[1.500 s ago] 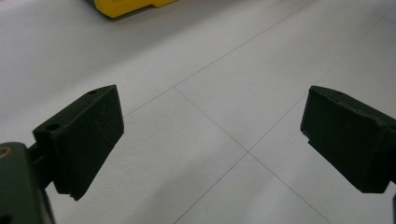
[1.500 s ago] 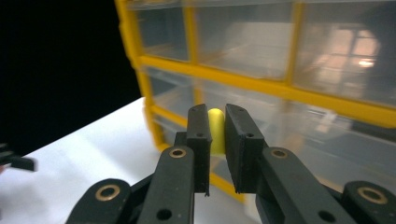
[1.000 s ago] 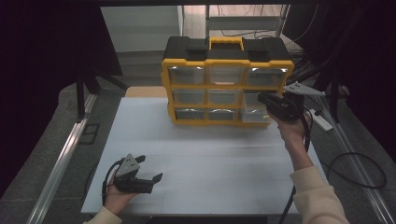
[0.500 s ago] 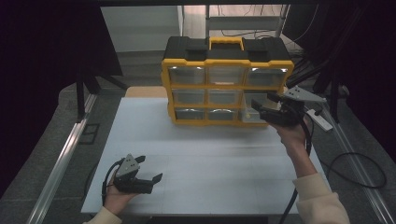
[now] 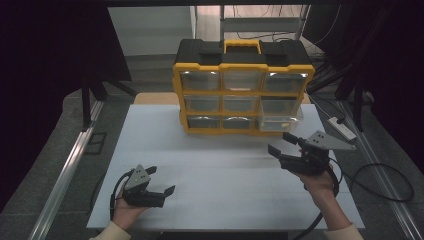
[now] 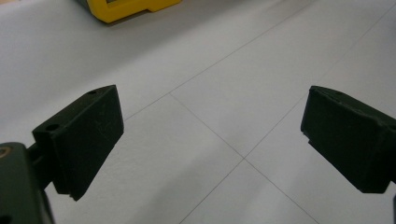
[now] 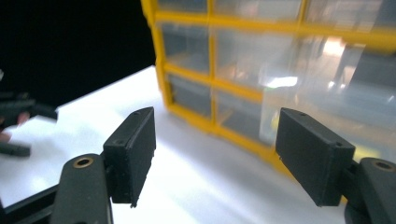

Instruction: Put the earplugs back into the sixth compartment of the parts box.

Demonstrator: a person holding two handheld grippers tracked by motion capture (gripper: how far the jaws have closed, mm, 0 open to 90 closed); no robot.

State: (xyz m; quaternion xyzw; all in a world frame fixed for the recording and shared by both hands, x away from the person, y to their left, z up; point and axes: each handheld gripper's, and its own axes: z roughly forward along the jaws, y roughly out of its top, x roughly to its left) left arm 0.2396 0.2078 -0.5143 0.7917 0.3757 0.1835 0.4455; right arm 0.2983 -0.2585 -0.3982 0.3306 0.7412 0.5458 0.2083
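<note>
One yellow-and-black organizer (image 5: 243, 90) with nine clear drawers stands at the far side of the white table (image 5: 225, 175); its lower-right drawer (image 5: 281, 121) juts out. Two grippers: right gripper (image 5: 280, 143), just before that drawer, fingers spread, having just opened, nothing between. Left gripper (image 5: 161, 181) rests well nearer, fingers spread, empty.

I see a white counter (image 5: 150, 150) on grey carpeted floor (image 5: 45, 165), dark curtains (image 5: 50, 45) at both sides, and a pale wall (image 5: 150, 30) beyond.
</note>
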